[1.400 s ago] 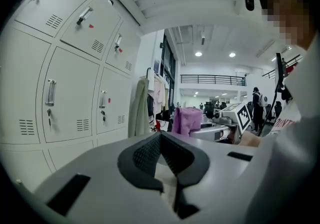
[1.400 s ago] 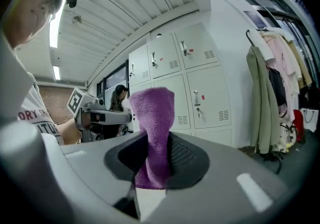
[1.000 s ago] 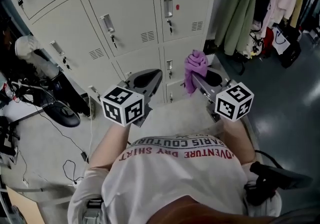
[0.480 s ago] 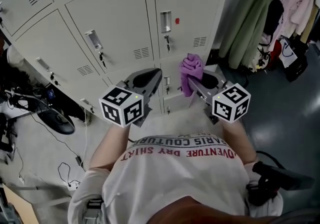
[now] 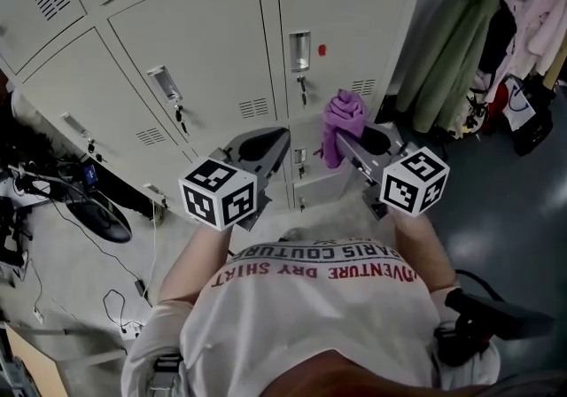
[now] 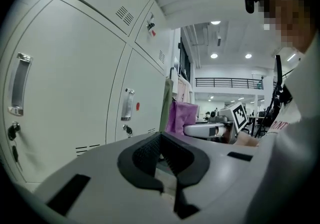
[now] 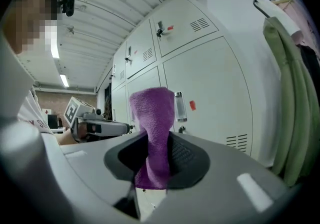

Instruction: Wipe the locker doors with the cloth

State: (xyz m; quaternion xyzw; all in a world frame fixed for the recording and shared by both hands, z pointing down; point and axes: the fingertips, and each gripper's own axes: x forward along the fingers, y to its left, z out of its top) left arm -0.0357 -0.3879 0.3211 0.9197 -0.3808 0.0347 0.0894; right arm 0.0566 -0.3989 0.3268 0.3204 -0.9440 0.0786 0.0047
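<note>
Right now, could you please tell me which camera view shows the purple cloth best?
The right gripper view: the purple cloth stands large and central, clamped between the jaws. The head view shows it small, bunched atop the right gripper. The left gripper view catches only a distant sliver.

Changing room: grey lockers (image 5: 204, 41), hanging coats (image 5: 461, 32).

Holding tight to a purple cloth (image 7: 154, 118) with the right gripper (image 7: 159, 152), cloth sticking up between the jaws. Close to pale locker doors (image 7: 212, 95). Beside a green coat (image 7: 289, 93) on the right.
</note>
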